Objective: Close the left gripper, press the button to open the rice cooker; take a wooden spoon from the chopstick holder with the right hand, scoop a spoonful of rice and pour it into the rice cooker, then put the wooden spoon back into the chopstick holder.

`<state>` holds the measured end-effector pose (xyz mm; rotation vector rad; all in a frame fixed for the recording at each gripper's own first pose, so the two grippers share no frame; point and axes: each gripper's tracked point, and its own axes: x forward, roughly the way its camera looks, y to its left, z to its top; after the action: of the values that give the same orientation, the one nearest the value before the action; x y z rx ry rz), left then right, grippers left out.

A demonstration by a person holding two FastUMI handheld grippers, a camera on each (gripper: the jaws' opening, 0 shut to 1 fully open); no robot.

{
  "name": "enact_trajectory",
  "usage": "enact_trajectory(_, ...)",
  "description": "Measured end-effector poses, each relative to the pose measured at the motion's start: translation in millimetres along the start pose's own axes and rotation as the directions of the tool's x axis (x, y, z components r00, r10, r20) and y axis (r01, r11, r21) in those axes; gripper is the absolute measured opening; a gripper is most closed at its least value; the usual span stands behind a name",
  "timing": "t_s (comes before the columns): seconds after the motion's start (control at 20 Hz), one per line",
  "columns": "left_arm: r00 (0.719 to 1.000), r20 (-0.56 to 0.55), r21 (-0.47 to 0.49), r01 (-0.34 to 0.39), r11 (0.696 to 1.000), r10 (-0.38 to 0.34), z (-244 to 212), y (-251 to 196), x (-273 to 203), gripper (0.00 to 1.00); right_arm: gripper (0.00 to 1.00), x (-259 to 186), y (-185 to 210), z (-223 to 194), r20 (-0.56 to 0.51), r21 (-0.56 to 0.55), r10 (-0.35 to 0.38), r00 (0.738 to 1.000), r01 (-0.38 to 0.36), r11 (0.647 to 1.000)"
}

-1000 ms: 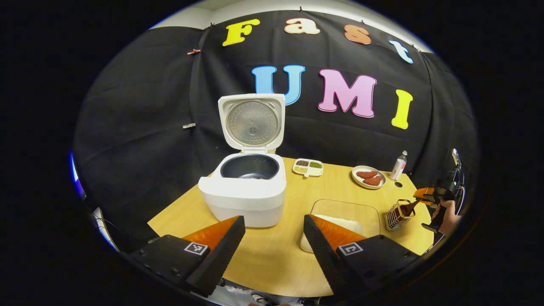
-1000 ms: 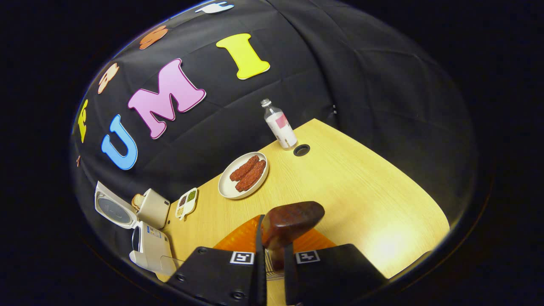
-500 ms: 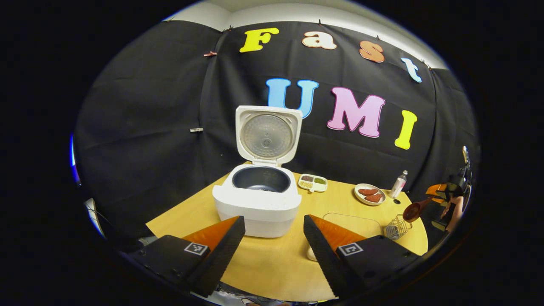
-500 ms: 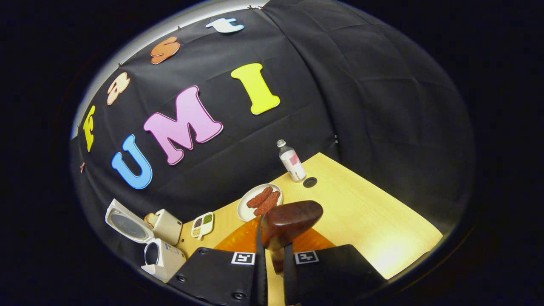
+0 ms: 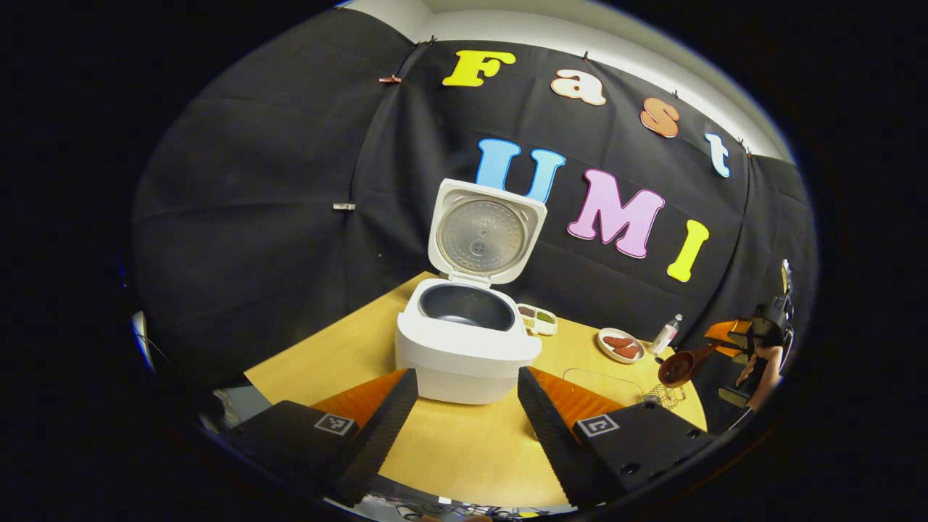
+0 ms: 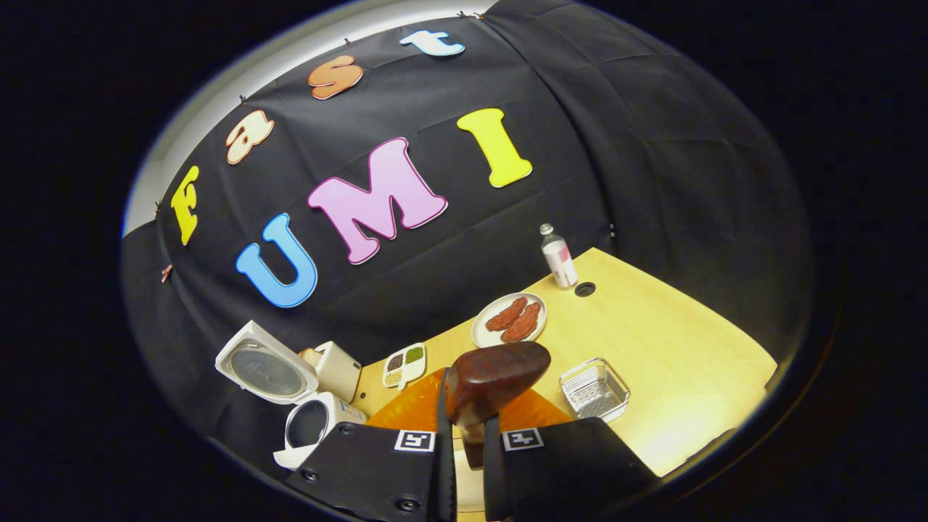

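Note:
The white rice cooker [image 5: 464,348] stands on the wooden table with its lid [image 5: 484,233] raised and the dark inner pot bare. My left gripper [image 5: 464,424] hovers open in front of it, nothing between its fingers. At the far right my right gripper [image 5: 747,337] holds the dark wooden spoon [image 5: 681,366] in the air above the wire chopstick holder [image 5: 661,395]. In the right gripper view my right gripper [image 6: 465,431] is shut on the spoon [image 6: 496,371] handle, bowl forward. The empty holder [image 6: 594,389] sits below to the right, the cooker [image 6: 315,424] at lower left.
A clear container of rice [image 5: 602,380] sits between cooker and holder. A plate of meat [image 6: 509,320], a divided dish of grains [image 6: 404,364], a bottle [image 6: 558,255] and a cable hole [image 6: 584,288] lie along the table's back. A small box-shaped appliance [image 6: 337,368] stands behind the cooker.
My right gripper has lifted the spoon out of the holder and up, so the holder now shows empty below it. My left gripper has drawn back from the cooker.

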<state>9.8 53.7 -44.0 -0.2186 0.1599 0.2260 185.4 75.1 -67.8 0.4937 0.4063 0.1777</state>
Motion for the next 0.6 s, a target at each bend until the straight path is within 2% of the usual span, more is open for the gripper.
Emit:
enact_trajectory(0.2, 0.999, -0.03, 0.031, 0.027, 0.999, -0.026, -4, 15, 1, 0.95, 0.19, 1, 20, -43, -0.037, -0.022, 0.002, 0.999, -0.002, 1.0)
enact_trajectory(0.3, 0.999, -0.034, 0.069, 0.028, 0.997, -0.026, -4, 22, 7, 0.95, 0.19, 4, 18, -61, -0.041, -0.023, -0.019, 0.999, 0.018, 1.0)
enact_trajectory(0.6, 0.992, -0.054, 0.093, 0.12, 0.988, -0.115, -8, 14, 28, 0.95, 0.19, 27, -1, -126, -0.105, -0.058, -0.101, 0.989, 0.096, 0.994)
